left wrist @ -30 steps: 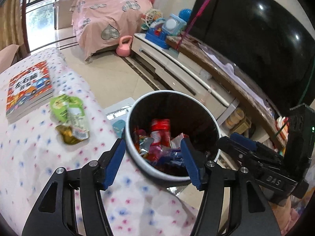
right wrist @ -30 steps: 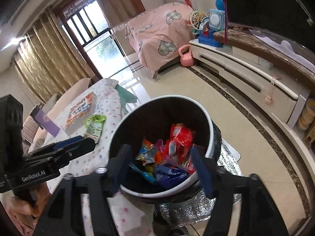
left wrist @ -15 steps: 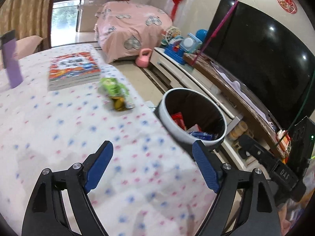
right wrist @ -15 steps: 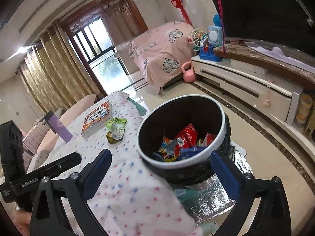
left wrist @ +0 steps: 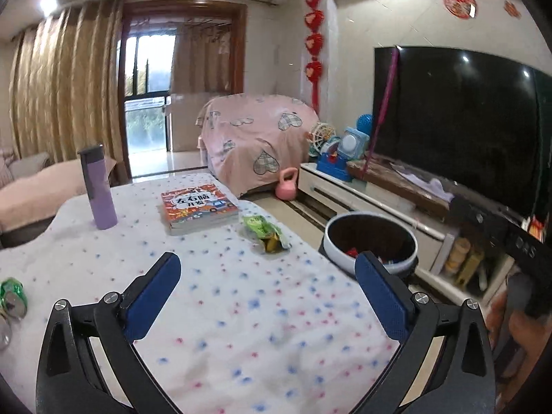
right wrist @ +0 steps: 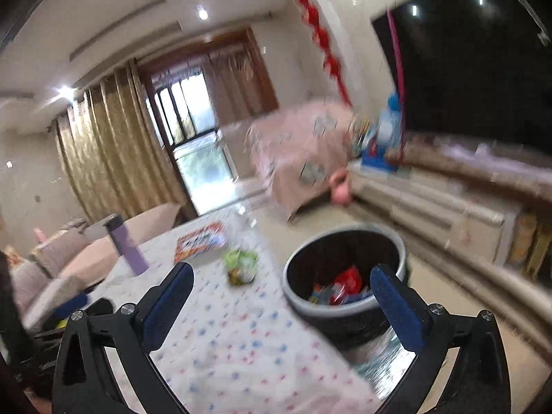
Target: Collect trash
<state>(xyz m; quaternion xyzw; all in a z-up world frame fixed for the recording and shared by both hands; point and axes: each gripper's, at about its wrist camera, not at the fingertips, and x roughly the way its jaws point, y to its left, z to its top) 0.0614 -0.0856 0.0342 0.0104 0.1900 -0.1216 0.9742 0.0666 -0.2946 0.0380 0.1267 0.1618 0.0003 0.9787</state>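
Now both the left gripper (left wrist: 265,286) and right gripper (right wrist: 282,298) gape wide and empty over the dotted tablecloth (left wrist: 224,310), green wrapper (left wrist: 266,233) at twelve o'clock, trash bin (left wrist: 371,246) at two.

Left gripper (left wrist: 264,281): jaws wide apart, nothing between blue pads (left wrist: 151,296). Black arms spread out like letter V. Held up above bench, looking forward and level.

Right gripper (right wrist: 281,296): jaws wide apart too, nothing held. Blue pads (right wrist: 396,310) face each other across big gap. Tipped a bit to one side, view blurry.

In left wrist view, right hand (left wrist: 517,327) shows at far right edge, wrapped round black handle. Fingers blurry, hard to count.
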